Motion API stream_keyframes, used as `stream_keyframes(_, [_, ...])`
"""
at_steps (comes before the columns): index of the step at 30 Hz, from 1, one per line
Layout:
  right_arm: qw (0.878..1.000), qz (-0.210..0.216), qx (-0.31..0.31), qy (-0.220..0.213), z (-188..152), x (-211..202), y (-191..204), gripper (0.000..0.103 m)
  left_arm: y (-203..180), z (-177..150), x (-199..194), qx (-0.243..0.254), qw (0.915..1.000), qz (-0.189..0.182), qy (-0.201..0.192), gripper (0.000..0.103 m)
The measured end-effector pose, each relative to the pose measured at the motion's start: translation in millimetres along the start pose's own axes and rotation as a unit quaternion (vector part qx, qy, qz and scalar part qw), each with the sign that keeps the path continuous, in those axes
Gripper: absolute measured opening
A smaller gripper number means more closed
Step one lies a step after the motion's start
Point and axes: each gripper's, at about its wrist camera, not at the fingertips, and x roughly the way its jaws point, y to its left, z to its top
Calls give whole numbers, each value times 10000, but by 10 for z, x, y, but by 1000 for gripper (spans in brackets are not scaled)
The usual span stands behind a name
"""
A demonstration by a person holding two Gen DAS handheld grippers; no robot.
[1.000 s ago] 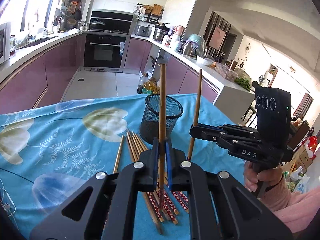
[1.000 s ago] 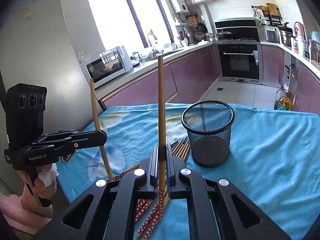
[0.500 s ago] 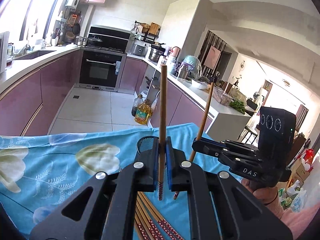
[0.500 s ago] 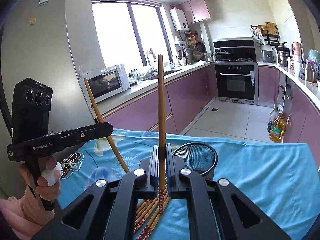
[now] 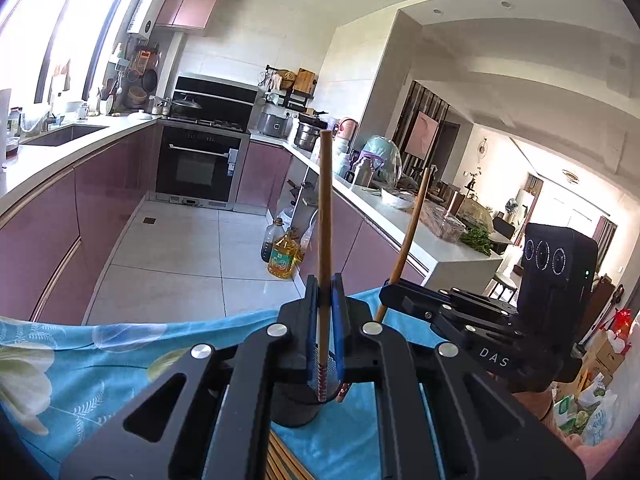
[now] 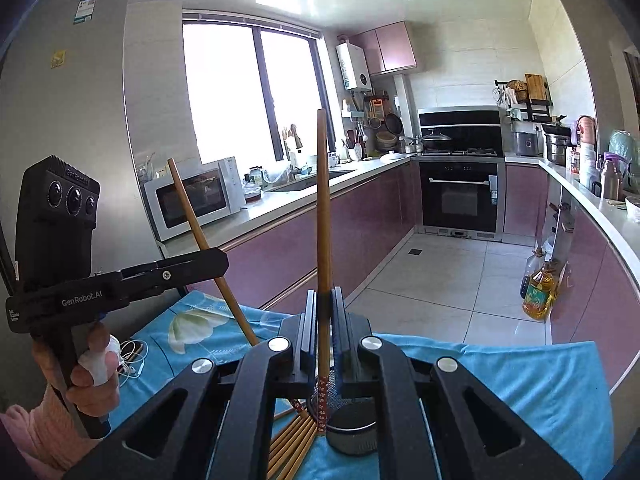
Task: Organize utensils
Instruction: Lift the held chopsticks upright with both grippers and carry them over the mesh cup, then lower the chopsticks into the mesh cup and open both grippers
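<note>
We hold 2 chopsticks, 1 per gripper: left gripper [image 5: 325, 304] clamped on chopstick [image 5: 324, 216], right gripper [image 6: 323, 312] clamped on other chopstick [image 6: 322, 208]. Both above mesh cup [image 6: 352, 426], neither in yet. Rest of chopstick pile [image 6: 292, 440] on tablecloth [image 6: 500, 376], still to do.

Wood, mesh and matt black plastic over a soft printed cloth

Left gripper [image 5: 325, 292] is matt black plastic with shiny metal bolts, pinching a smooth wooden chopstick [image 5: 323, 216]; below it sits a dark wire-mesh cup [image 6: 352, 426] on blue floral tablecloth [image 5: 100, 356]. Beyond, glossy mauve cabinets [image 6: 360, 216], polished floor tiles [image 5: 168, 248] and a glassy black oven [image 5: 196, 168].
</note>
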Motion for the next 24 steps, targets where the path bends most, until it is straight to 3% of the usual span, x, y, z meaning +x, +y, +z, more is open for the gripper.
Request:
stream_keyframes(7, [9996,-128,46,249,-60,285,-114,6,2,21,284,128,9995,176,248,7])
stream_keyframes(19, [9930,-252,186,1139,-387,757,-227,6,174,-405,965,199,9920,382,1190,7])
stream_keyframes(24, [9889,-310,248,1433,-467,920,-246,6,278,-494,1209,242,9891,510,1359,7])
